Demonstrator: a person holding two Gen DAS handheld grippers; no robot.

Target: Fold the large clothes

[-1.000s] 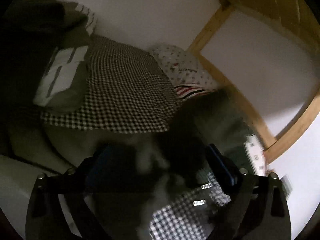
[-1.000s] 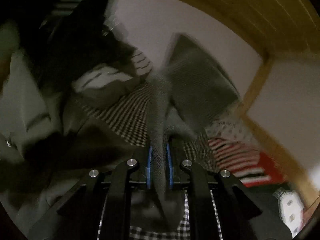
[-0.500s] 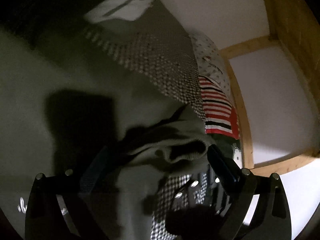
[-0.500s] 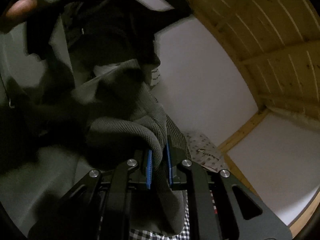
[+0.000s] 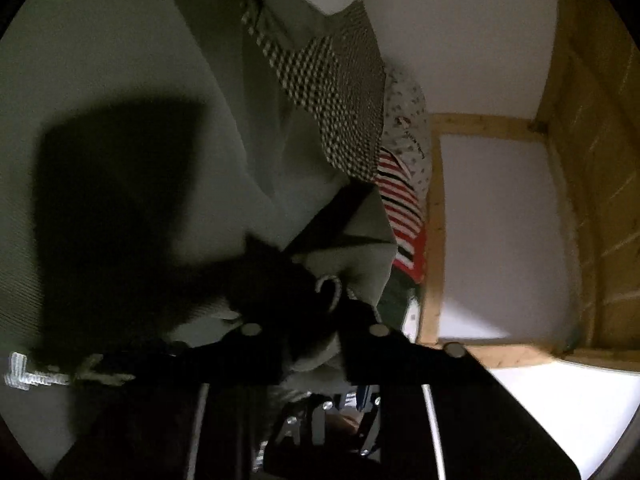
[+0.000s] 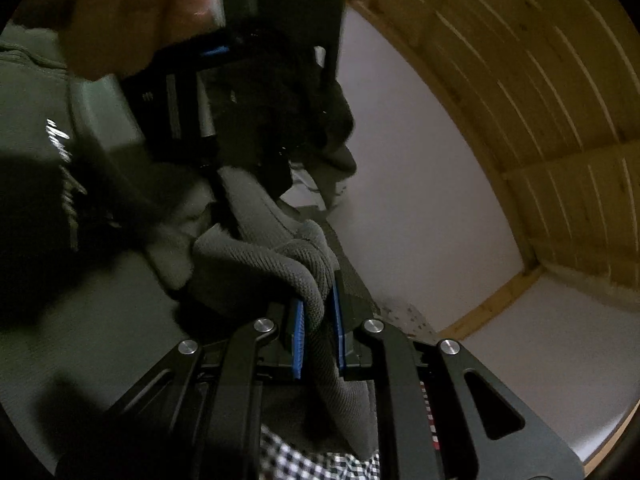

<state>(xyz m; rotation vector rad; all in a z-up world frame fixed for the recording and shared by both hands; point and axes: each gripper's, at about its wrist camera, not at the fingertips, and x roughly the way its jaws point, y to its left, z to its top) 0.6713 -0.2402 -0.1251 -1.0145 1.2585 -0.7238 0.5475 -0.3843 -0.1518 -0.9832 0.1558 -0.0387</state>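
A large grey-green sweatshirt (image 5: pixel 120 60) with white script lettering fills the left of the left wrist view; it also shows in the right wrist view (image 6: pixel 36 128). My right gripper (image 6: pixel 318 320) is shut on its thick ribbed edge (image 6: pixel 316 304), which runs between the blue pads. My left gripper (image 5: pixel 308 328) is dark and close together, shut on a bunched fold of the same sweatshirt. In the right wrist view the left gripper (image 6: pixel 248 92) and the hand holding it sit just above and close to the right gripper.
A black-and-white checked cloth (image 5: pixel 340 96), a dotted white pillow (image 5: pixel 408 120) and a red striped cloth (image 5: pixel 404 208) lie on the bed. A white wall (image 5: pixel 500 240) with wooden framing (image 5: pixel 436 240) stands to the right. Wooden slats (image 6: pixel 520 80) are overhead.
Both grippers have swung up and come together, carrying the sweatshirt. The left gripper's jaws, open a second ago, are now closed on the fabric. The right kept its grip on the ribbed edge.
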